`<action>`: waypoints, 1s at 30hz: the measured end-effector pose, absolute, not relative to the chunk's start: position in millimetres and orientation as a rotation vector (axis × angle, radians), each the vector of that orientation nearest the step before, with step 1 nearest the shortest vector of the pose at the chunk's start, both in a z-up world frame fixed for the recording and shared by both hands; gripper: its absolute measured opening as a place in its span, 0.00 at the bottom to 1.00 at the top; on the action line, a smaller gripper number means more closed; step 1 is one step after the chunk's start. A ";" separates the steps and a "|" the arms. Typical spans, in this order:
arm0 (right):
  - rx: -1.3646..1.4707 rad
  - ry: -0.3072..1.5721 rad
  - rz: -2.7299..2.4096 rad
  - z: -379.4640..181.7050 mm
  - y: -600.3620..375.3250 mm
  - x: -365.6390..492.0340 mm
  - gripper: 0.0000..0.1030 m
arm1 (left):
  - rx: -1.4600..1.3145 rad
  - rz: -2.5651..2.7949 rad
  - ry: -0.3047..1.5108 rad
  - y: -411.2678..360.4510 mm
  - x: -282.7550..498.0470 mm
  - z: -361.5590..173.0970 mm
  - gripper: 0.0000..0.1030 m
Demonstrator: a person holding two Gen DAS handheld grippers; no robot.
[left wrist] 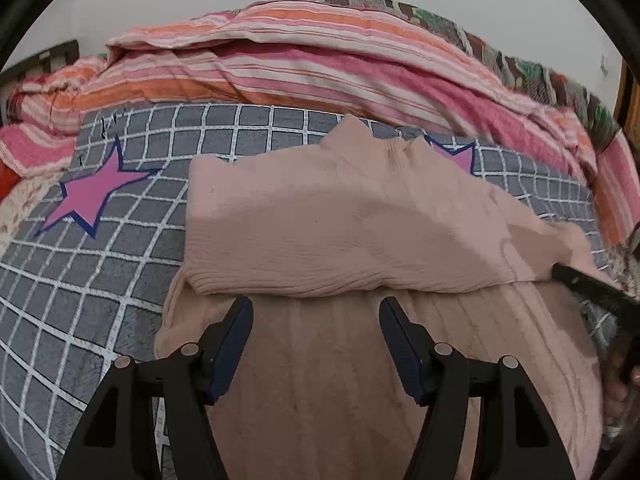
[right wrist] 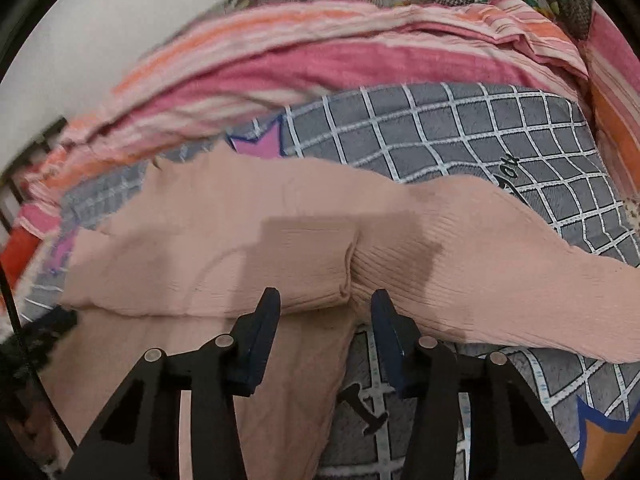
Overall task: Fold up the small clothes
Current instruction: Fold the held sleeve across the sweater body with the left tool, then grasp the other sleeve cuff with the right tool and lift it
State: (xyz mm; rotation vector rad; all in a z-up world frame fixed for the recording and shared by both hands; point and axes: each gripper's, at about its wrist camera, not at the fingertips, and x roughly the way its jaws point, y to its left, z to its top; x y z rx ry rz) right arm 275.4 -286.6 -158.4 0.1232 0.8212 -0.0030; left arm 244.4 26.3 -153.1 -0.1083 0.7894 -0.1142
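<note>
Left gripper (left wrist: 316, 308): fingers spread, nothing between them, above the pink knit garment (left wrist: 340, 232). Right gripper (right wrist: 325, 300): fingers apart astride the garment's folded edge, not pinching. The garment lies folded over on a grey checked blanket (left wrist: 120, 264) with pink stars (left wrist: 90, 192). Blanket lettering (right wrist: 506, 168), clearer in the right view, is unreadable. Striped bedding (left wrist: 320, 60) lies behind, against a pale wall.

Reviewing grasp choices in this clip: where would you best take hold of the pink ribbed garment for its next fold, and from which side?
Grip the pink ribbed garment at its doubled near edge, coming low from the near side. That edge forms a thick rolled lip raised off the grey checked blanket. The open left gripper already faces it.
</note>
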 end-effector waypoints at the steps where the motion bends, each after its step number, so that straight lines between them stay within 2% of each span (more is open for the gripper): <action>1: 0.095 0.825 -0.006 -160.7 -283.1 276.6 0.20 | -0.119 -0.122 0.785 26.8 244.0 -153.1 0.62; 2: 0.075 0.822 -0.002 -161.1 -280.8 276.5 0.04 | -0.135 -0.125 0.774 30.0 242.6 -152.9 0.62; 7: 0.067 0.744 -0.001 -151.3 -283.7 262.8 0.03 | -0.156 -0.125 0.736 33.3 236.8 -149.3 0.62; 13: 0.118 0.831 -0.031 -164.2 -293.6 267.3 0.04 | -0.138 -0.098 0.775 35.2 240.2 -158.2 0.63; 17: 0.192 0.840 -0.001 -161.4 -303.4 259.6 0.22 | -0.114 -0.080 0.799 32.4 243.6 -164.4 0.65; 20: 0.233 0.814 0.006 -149.5 -316.2 241.9 0.23 | -0.072 -0.064 0.805 25.8 244.3 -167.2 0.70; 22: 0.213 0.776 -0.040 -137.3 -326.4 225.9 0.35 | -0.045 -0.052 0.828 21.6 247.7 -170.0 0.71; 23: 0.199 0.752 -0.091 -128.1 -338.8 215.3 0.48 | -0.038 -0.048 0.828 20.1 247.9 -169.7 0.72; 24: 0.194 0.734 -0.132 -120.8 -351.7 204.9 0.57 | -0.027 -0.043 0.826 18.3 247.7 -169.7 0.73; 30: 0.221 0.694 -0.278 -117.8 -445.1 140.3 0.69 | -0.027 -0.041 0.828 17.4 247.1 -170.2 0.74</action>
